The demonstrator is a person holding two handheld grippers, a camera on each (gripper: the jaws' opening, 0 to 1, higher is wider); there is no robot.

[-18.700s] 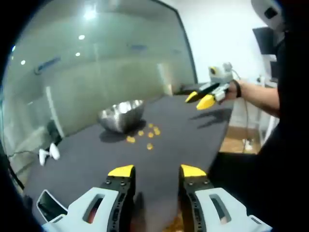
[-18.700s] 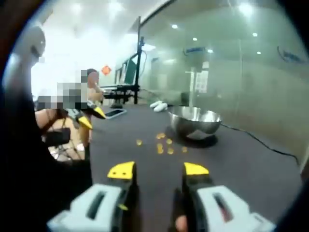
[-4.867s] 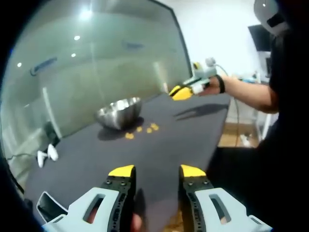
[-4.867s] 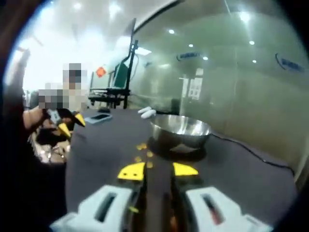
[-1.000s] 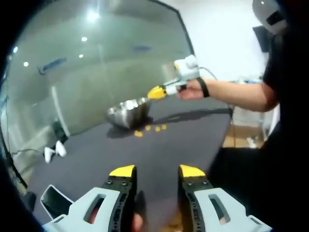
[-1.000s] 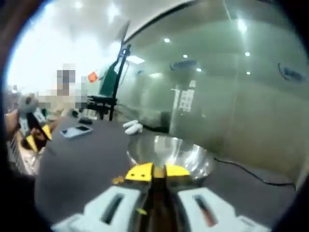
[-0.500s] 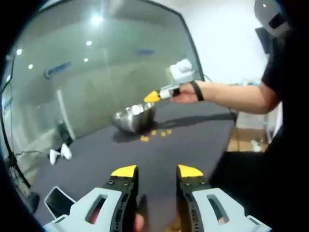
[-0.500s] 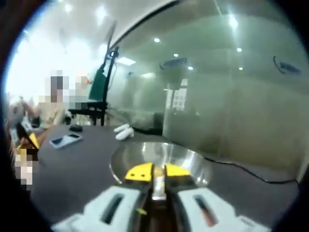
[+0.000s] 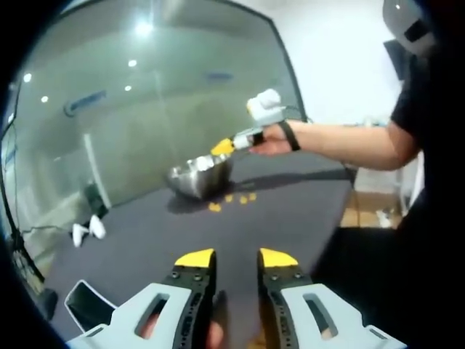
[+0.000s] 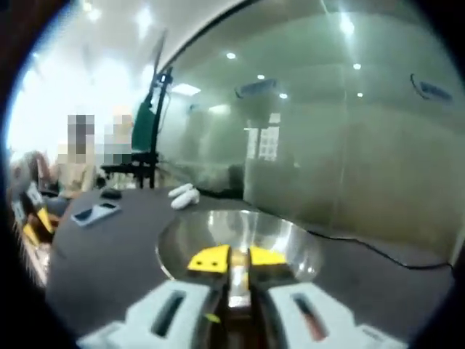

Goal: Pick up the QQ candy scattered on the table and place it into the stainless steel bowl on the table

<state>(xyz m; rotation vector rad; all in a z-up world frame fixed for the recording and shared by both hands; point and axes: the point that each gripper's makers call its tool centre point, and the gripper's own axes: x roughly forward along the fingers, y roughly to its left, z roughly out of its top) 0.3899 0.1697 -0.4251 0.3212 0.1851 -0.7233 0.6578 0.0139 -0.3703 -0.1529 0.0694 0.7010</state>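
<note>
While the right claw [image 10: 232, 259] is hanging over the stainless steel bowl [image 10: 290, 240], its yellow tips are pressed nearly together with only a thin slit between them; whether a QQ candy is pinched in that slit is too small to tell. In the left gripper view, that same right claw [image 9: 222, 147] is reaching out from the person's hand [image 9: 270, 142] and pointing at the near rim of the bowl [image 9: 197, 177], so the bowl's open mouth is lying straight below and ahead of the tips. A release here, I judge, would drop into the bowl.

The remaining candies [image 9: 232, 198] are lying on the dark desk [image 9: 182, 233] just beside the bowl, on its near side, as small round pieces with no clear long axis. The left claw [image 9: 235, 257] is sitting well back from the bowl, jaws apart and empty, so the right one is much the nearer.
</note>
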